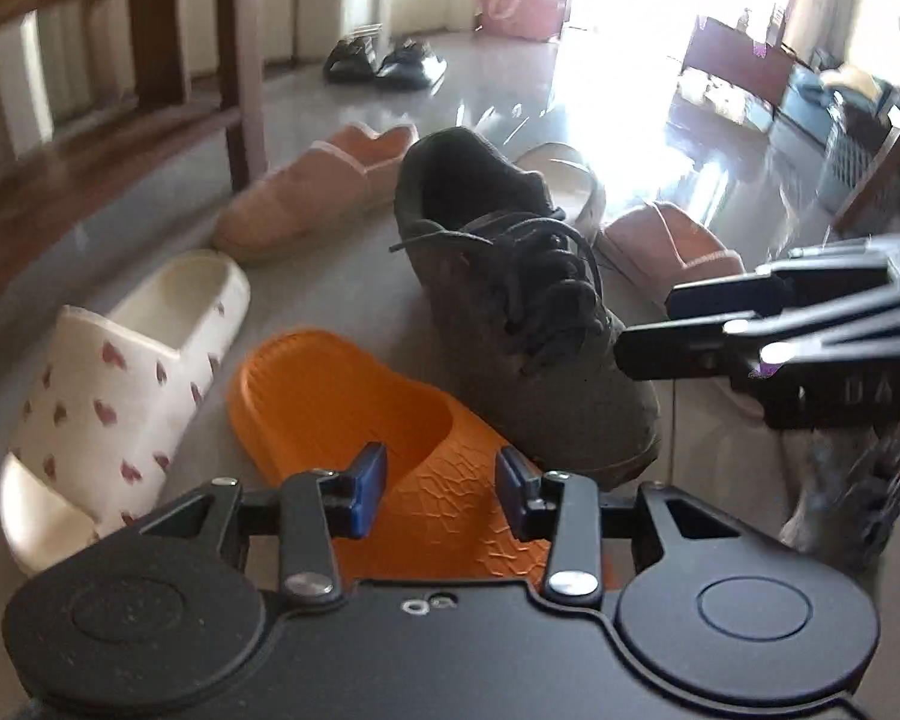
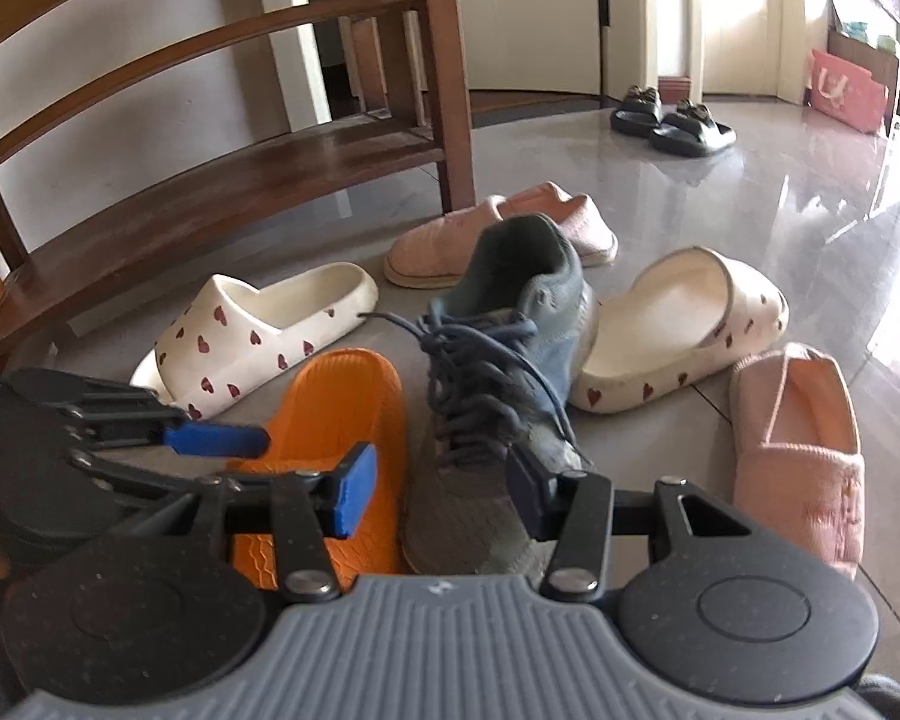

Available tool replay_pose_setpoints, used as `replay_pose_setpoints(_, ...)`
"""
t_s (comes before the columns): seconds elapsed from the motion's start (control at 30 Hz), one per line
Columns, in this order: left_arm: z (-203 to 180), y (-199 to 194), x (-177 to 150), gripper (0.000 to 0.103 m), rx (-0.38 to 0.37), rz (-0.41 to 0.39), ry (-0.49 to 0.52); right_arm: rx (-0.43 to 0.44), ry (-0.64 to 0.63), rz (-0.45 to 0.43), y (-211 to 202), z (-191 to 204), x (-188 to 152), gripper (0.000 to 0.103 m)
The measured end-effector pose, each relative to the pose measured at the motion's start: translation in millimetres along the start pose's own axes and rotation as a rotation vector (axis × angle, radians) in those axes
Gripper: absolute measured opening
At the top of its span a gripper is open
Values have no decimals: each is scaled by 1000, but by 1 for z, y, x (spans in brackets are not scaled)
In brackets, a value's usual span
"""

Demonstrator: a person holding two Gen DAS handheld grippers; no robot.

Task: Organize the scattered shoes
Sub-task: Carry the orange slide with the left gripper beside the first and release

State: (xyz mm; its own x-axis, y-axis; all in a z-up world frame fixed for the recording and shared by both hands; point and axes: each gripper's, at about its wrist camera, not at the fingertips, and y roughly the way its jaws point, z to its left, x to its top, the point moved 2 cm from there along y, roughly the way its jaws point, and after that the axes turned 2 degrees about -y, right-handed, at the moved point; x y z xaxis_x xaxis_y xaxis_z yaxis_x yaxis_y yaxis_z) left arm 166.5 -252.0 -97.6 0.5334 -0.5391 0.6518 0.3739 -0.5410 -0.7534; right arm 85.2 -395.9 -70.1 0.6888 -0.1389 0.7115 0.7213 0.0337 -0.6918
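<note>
Left hand-held gripper (image 1: 441, 489), jaws apart and empty, hovers over the orange slipper (image 1: 354, 414); right hand-held gripper (image 2: 441, 495), also apart, straddles the grey sneaker (image 2: 498, 396) ungripped; each should seat deep before closing.

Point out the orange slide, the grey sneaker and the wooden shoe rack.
orange slide (image 1: 330, 396), left wrist view, ridged footbed.
grey sneaker (image 2: 492, 396), right wrist view, laces.
wooden shoe rack (image 2: 210, 192), right wrist view, bottom shelf.

Two pink slippers (image 2: 801, 450), two heart slides (image 2: 258, 336), one orange slide (image 2: 336, 414), one sneaker (image 2: 498, 396), two black sandals (image 2: 672, 120).
</note>
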Motion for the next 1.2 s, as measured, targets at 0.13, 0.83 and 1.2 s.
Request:
replay_pose_setpoints(0.13,-5,-13,-12,39,-66,56,40,-1,0,14,1,1,-5,52)
replay_pose_setpoints(0.83,-2,-60,-67,40,-114,146,62,48,35,44,-16,25,-26,53)
replay_pose_setpoints(1.2,-12,-57,-53,41,-31,127,79,1,85,3,-33,-7,-27,53)
